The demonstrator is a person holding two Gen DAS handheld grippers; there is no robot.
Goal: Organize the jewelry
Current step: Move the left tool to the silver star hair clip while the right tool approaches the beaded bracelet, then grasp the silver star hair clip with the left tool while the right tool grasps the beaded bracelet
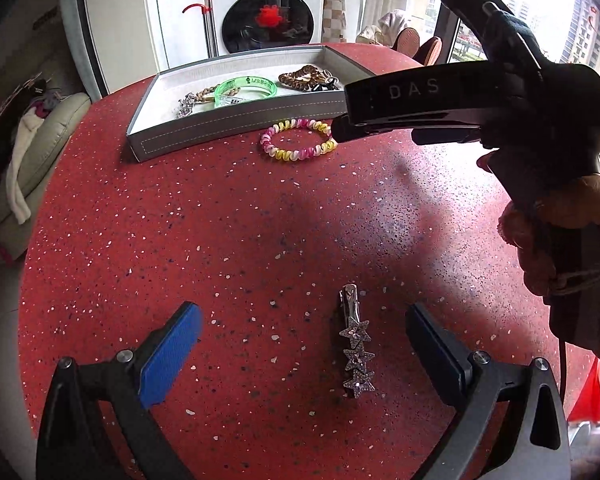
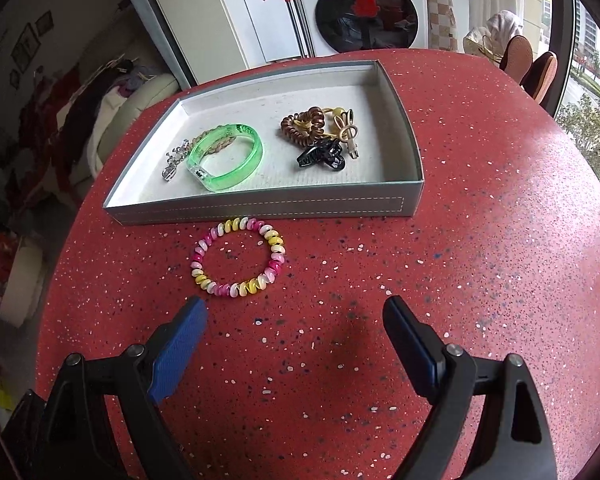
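A silver hair clip with three glittery stars (image 1: 355, 350) lies on the red table, between the fingers of my open left gripper (image 1: 302, 328). A pink, yellow and white spiral hair tie (image 2: 238, 257) lies just in front of the grey tray (image 2: 268, 206), ahead and left of my open, empty right gripper (image 2: 296, 312). It also shows in the left wrist view (image 1: 298, 145), with the right gripper (image 1: 338, 130) at its right edge. The tray (image 1: 236, 118) holds a green bangle (image 2: 225, 156), a beaded bracelet (image 2: 176, 162), a brown spiral tie (image 2: 304, 122), a black claw clip (image 2: 320, 156) and a beige tie (image 2: 348, 130).
The round red speckled table (image 2: 480, 240) drops off at its edges. A washing machine (image 2: 364, 4) stands behind it. A cluttered beige sofa (image 1: 28, 152) is at the left. Chairs (image 2: 528, 64) and a window are at the right.
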